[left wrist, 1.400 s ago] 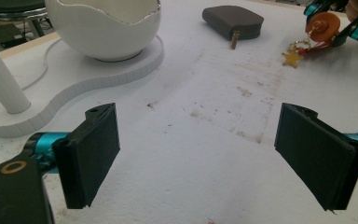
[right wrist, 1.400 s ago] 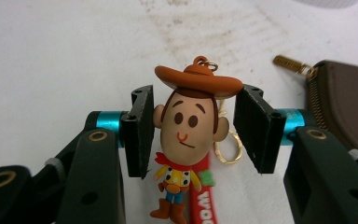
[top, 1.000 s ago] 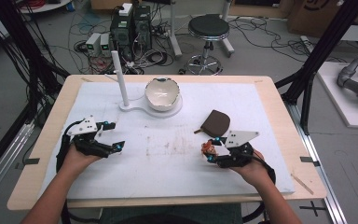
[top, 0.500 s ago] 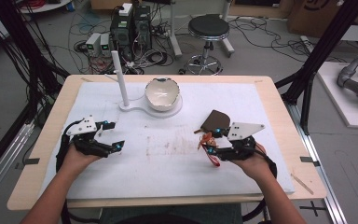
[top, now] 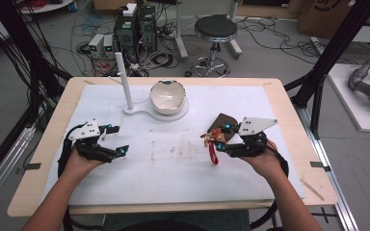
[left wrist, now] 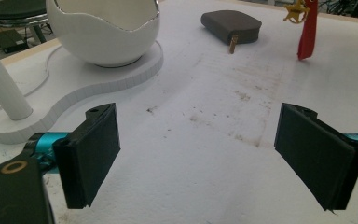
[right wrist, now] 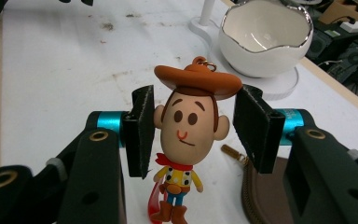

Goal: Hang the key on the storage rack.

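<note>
A small cowboy figure (right wrist: 190,125) with an orange hat and a red strap (top: 214,155) hangs above the white mat. My right gripper (right wrist: 193,133) is shut on the cowboy figure's head, one pad at each ear. In the high view the right gripper (top: 218,140) is right of centre, just in front of a brown zip pouch (top: 224,123). My left gripper (top: 119,139) rests at the left of the mat, open, with nothing between its pads (left wrist: 93,154). From the left gripper view the pouch (left wrist: 230,23) and the strap (left wrist: 307,28) lie far ahead.
A white eggshell-shaped bowl (top: 167,96) sits on a white base (top: 139,113) with an upright post (top: 124,79) at the back of the table. The bowl (right wrist: 263,37) is ahead of the right gripper. The mat (top: 173,163) has faint brown stains mid-table.
My right gripper has risen and shifted slightly away from the person with the cowboy figure, so the red strap now hangs free. The left gripper has stayed in place.
</note>
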